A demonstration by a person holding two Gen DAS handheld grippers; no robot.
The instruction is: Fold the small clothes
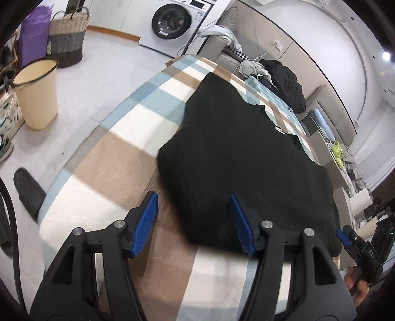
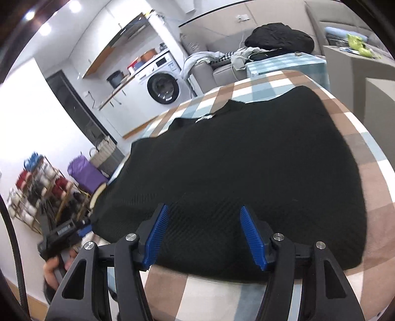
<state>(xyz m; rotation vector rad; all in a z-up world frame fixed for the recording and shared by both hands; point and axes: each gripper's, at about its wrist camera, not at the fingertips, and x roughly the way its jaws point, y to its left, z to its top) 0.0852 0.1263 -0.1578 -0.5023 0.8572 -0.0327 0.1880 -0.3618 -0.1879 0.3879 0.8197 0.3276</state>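
A black knitted garment (image 1: 242,158) lies spread flat on a table with a checked brown, blue and white cloth (image 1: 103,158). My left gripper (image 1: 193,205) is open, its blue pads over the garment's near left corner and the cloth beside it. In the right wrist view the garment (image 2: 246,158) fills the tabletop and my right gripper (image 2: 205,217) is open above its near hem. The right gripper also shows at the left view's right edge (image 1: 345,237). The left gripper shows at the left of the right view (image 2: 81,228).
A cream bin (image 1: 37,93), a woven basket (image 1: 68,34) and a washing machine (image 1: 172,22) stand on the floor to the left. A sofa with a black clothes pile (image 2: 281,37) lies behind the table. A shoe rack (image 2: 42,195) stands at the far left.
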